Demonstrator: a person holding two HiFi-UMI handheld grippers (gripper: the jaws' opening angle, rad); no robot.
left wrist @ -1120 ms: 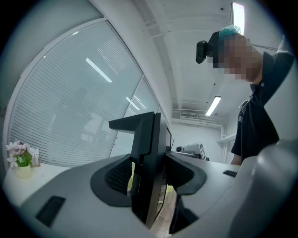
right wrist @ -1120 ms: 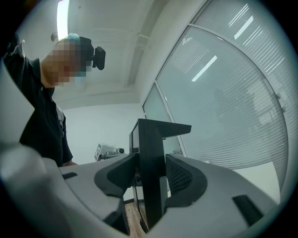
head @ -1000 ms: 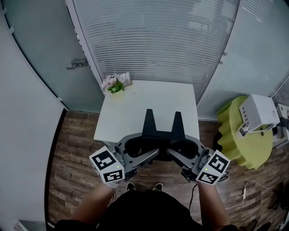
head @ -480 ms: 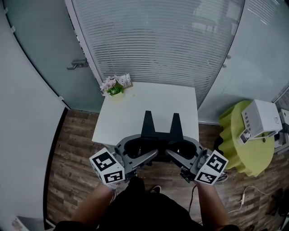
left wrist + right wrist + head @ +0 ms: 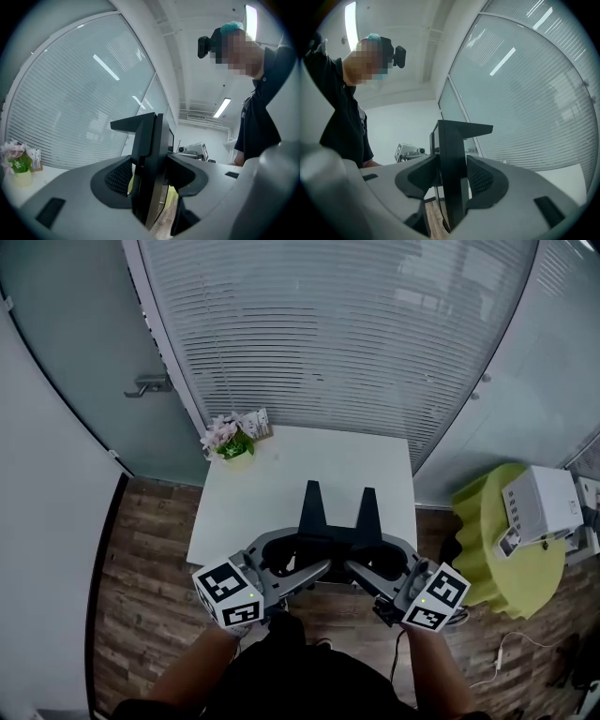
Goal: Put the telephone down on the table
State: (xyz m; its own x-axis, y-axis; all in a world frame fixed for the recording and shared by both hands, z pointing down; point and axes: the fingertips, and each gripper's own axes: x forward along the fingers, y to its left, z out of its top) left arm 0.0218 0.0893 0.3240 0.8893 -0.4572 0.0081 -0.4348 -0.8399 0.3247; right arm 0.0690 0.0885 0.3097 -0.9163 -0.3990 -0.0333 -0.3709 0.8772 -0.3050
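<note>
Here, closest to me, the left gripper (image 5: pixel 298 559) and the right gripper (image 5: pixel 373 561) hang above the wooden floor (image 5: pixel 141 577) on the near side of the white table (image 5: pixel 239 512). Each clamps one flank of the black telephone (image 5: pixel 337 529). In the left gripper view, the left gripper (image 5: pixel 151 180) has the telephone (image 5: pixel 147 140) wedged edge-on between its jaws, both pressed against it. The right gripper view shows the right gripper (image 5: pixel 452 185) closed on the telephone (image 5: pixel 452 154) in the same manner.

The telephone is carried level over the table's near edge, its two upright prongs rising on the side towards the table's middle. I cannot tell whether it touches the tabletop.

On the table's far left corner stands a small potted plant (image 5: pixel 225 442) with pink flowers, and a small card holder (image 5: pixel 254 424) is just beside it. To the right of the table, a yellow-green round stand (image 5: pixel 483 521) bears a white box (image 5: pixel 542 505). Beyond the table, slatted blinds (image 5: pixel 328 334) fill the glass wall.
</note>
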